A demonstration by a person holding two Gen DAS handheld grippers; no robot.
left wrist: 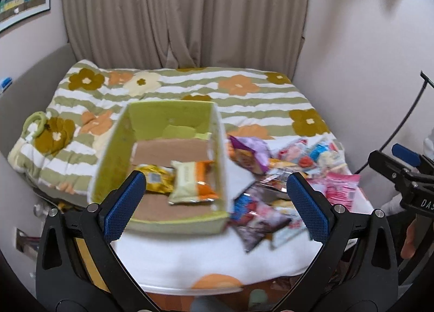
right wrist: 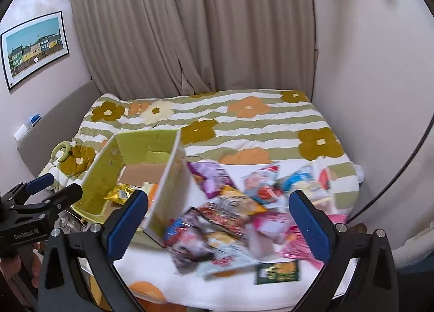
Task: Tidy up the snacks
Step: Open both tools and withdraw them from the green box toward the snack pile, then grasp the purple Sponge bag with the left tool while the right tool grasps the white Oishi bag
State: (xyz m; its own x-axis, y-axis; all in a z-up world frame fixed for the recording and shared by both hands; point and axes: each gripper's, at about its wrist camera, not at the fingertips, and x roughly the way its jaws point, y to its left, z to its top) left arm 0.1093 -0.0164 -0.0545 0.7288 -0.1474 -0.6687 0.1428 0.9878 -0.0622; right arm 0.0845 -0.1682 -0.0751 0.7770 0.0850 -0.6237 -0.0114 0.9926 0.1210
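Both claws are hanging wide apart, gripping nothing: the left claw over the green box on the bed, the right claw above the snack pile just beside it.

Box to the left, loose snacks to the right, all on the bed.
The box sits on the bed near its front edge, with two packets inside at its near end. The snack pile lies just right of the box. A curtain hangs behind the bed; a framed picture hangs on the left wall.
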